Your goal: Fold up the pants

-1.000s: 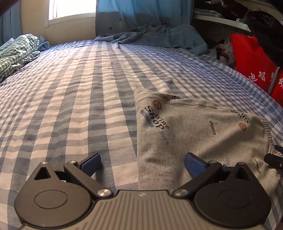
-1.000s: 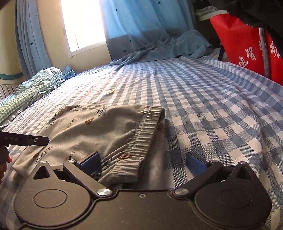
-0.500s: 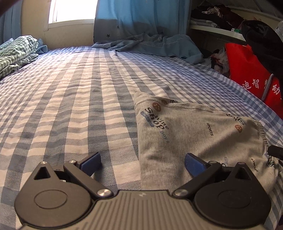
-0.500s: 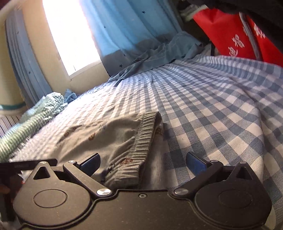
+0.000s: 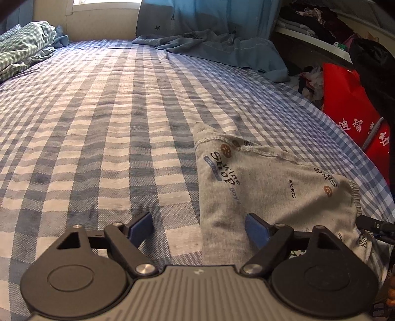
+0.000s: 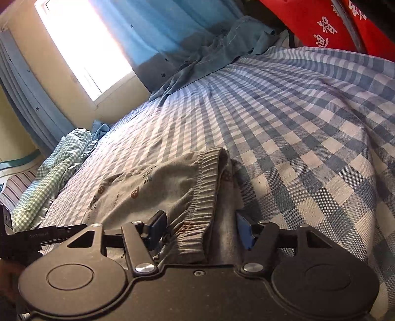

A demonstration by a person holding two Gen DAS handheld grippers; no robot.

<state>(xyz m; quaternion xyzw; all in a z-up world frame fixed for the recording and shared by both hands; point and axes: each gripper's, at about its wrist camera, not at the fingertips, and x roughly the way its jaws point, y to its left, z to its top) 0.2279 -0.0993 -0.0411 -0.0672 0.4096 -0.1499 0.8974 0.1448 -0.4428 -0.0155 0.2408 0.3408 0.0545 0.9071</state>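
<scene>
Pants: grey printed pants (image 5: 271,187) lie folded flat on the blue-checked bed (image 5: 111,128), near its right edge.
Left hand-held gripper (image 5: 198,226): jaws closing, pads apart; the pants' left edge lies between them, right pad over the cloth, left pad over bare sheet.
Right hand-held gripper (image 6: 201,228): jaws closing, astride the elastic waistband (image 6: 206,192); pads not yet pressing it.
Far end: blue curtain (image 5: 209,17), rumpled green-checked cloth (image 5: 22,42).

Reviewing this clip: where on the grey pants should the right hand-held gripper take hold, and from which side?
Probably the ribbed waistband of the grey pants, approached from the near edge. The thick, doubled band lies flat, running away from the camera, with its near end between the closing jaws of the right hand-held gripper, so the pads can pinch all layers.
</scene>
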